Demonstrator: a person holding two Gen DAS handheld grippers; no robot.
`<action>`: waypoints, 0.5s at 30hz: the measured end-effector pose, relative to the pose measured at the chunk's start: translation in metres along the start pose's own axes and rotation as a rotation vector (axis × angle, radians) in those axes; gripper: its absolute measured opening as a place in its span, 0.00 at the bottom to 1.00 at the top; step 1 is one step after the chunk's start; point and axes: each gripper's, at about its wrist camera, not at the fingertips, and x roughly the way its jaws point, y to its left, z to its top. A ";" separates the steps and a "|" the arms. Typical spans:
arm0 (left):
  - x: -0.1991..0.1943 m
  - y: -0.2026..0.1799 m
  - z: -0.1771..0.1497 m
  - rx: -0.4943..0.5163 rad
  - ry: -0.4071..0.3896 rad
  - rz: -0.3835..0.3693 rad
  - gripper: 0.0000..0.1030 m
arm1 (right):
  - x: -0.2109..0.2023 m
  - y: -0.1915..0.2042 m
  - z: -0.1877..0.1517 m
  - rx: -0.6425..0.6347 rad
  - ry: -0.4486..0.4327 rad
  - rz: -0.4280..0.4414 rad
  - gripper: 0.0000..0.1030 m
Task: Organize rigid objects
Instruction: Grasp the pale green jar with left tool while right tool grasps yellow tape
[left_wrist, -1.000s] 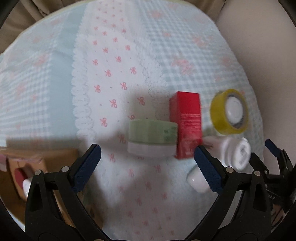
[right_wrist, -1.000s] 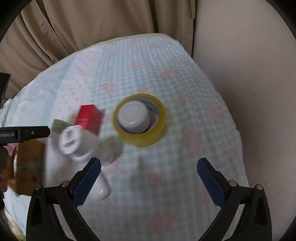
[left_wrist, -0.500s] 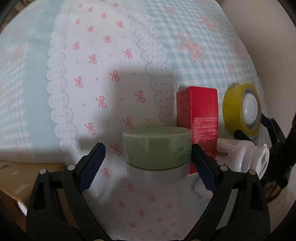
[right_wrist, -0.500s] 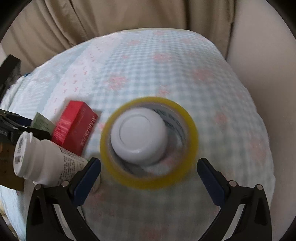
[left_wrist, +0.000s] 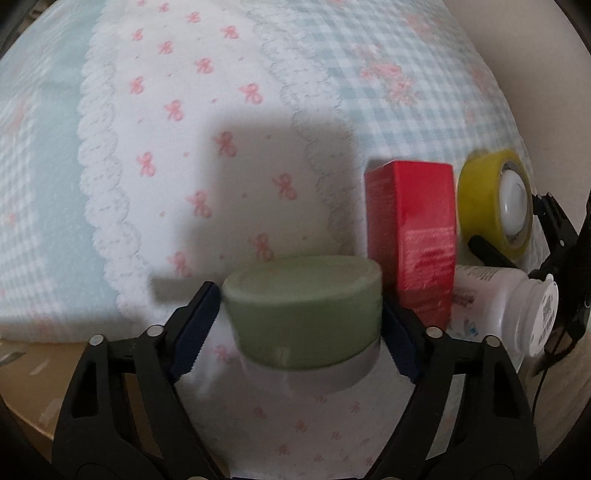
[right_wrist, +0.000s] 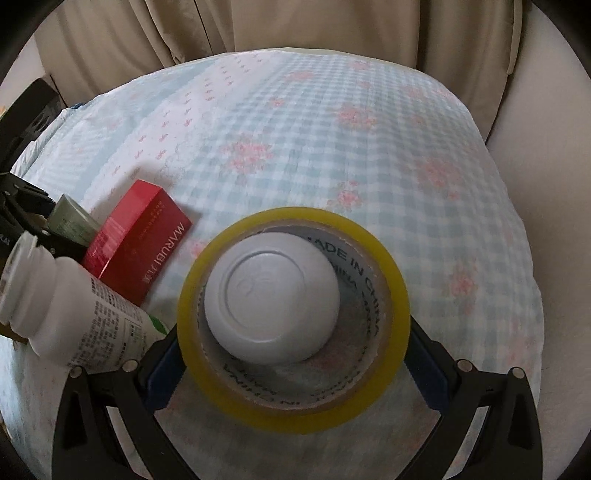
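The green-lidded cream jar (left_wrist: 303, 312) stands on the bow-printed bedspread (left_wrist: 184, 155) squarely between the jaws of the left gripper (left_wrist: 300, 326), whose jaws have just been closing; the blue pads sit against the lid's two sides, though motion blur hides whether they truly press. Just to the jar's right stands the red MARUBI box (left_wrist: 412, 236), and beside that lies a white pill bottle (left_wrist: 509, 306) on its side. Farther right, the yellow tape roll (right_wrist: 295, 317) lies flat on the gingham part of the cloth with a white round-topped jar (right_wrist: 271, 299) standing inside its core; the right gripper (right_wrist: 295, 373) straddles the roll, its pads against or just beside the outer rim, so a firm grip cannot be told. Only the right wrist view shows the box's lettering, the "MADE IN CHINA" print in the core, and the beige curtain (right_wrist: 258, 29) behind the bed; only the left view shows the jar's pale base.
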 end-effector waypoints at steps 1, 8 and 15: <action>0.002 -0.002 0.002 0.005 -0.001 0.002 0.73 | 0.001 0.000 0.001 0.005 -0.001 0.001 1.00; 0.005 -0.008 0.009 0.011 -0.019 0.003 0.69 | 0.003 0.001 0.006 -0.011 0.008 0.004 0.95; -0.008 -0.011 0.008 0.007 -0.056 0.007 0.69 | -0.006 0.002 0.005 0.026 0.004 -0.001 0.94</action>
